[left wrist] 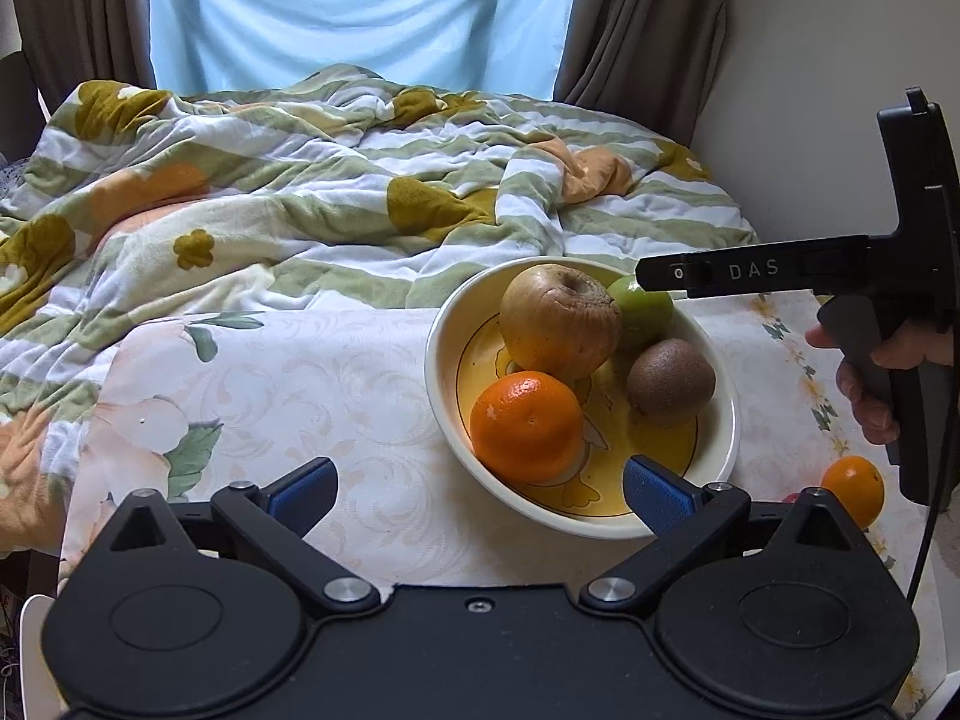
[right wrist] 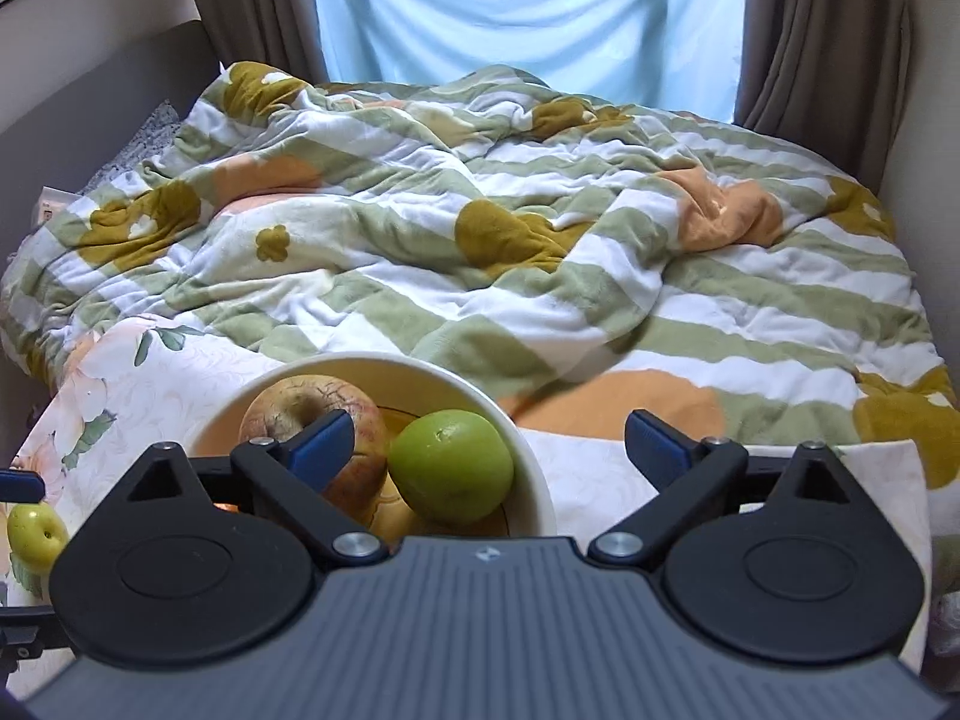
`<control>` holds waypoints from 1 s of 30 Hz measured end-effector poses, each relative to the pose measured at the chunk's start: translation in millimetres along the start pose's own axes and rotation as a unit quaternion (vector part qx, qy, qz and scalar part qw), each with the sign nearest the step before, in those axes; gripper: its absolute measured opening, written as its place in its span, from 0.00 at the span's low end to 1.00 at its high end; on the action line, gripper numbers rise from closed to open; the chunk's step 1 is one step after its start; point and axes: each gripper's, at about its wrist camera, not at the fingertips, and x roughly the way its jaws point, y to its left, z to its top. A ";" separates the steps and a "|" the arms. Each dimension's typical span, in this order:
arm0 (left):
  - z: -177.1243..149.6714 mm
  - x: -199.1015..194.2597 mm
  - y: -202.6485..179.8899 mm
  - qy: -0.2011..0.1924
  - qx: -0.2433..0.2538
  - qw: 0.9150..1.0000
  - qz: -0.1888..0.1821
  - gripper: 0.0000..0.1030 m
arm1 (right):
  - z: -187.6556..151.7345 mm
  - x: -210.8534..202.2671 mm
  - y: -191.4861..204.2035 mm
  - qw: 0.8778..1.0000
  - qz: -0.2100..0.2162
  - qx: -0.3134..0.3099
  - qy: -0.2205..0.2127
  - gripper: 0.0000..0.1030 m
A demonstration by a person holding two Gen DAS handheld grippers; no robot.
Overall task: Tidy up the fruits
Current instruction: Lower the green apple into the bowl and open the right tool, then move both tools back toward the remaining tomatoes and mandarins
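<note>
A cream bowl (left wrist: 444,396) with a yellow inside stands on the flowered tablecloth. It holds a wrinkled brownish apple (left wrist: 558,321), a green fruit (left wrist: 645,318), a kiwi (left wrist: 671,381) and an orange (left wrist: 527,426). My left gripper (left wrist: 480,495) is open and empty just in front of the bowl. My right gripper (right wrist: 487,450) is open and empty above the bowl's right rim (right wrist: 534,480), over the green fruit (right wrist: 451,467) and the apple (right wrist: 288,414). A second orange (left wrist: 853,491) lies on the cloth right of the bowl. A yellow-green apple (right wrist: 36,536) lies left of the bowl.
A rumpled striped blanket (left wrist: 312,192) covers the bed behind the table. Curtains and a bright window (left wrist: 360,6) are beyond it. The right gripper's black body and the hand holding it (left wrist: 900,312) hang at the right of the left wrist view.
</note>
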 end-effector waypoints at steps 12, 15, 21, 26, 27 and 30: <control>-2.8 -36.7 -13.0 -0.033 0.015 0.999 0.017 1.00 | -4.7 -47.8 3.9 1.000 -0.021 0.002 -0.004 1.00; -6.6 -50.8 -19.3 -0.045 0.022 0.998 0.023 1.00 | -7.1 -67.9 4.5 1.000 -0.021 0.005 -0.011 1.00; -19.2 -81.6 -35.3 -0.066 0.035 0.996 0.038 1.00 | -15.6 -116.9 2.1 0.999 -0.039 0.016 -0.023 1.00; -35.6 -108.2 -47.7 -0.083 0.029 0.996 0.035 1.00 | -35.6 -161.8 -2.6 0.998 -0.047 0.026 -0.039 1.00; -39.6 -114.0 -52.2 -0.086 0.030 0.995 0.037 1.00 | -40.3 -171.0 -3.2 0.998 -0.048 0.027 -0.041 1.00; -51.8 -127.9 -63.3 -0.094 0.032 0.994 0.039 1.00 | -55.2 -198.1 -4.8 0.997 -0.053 0.029 -0.049 1.00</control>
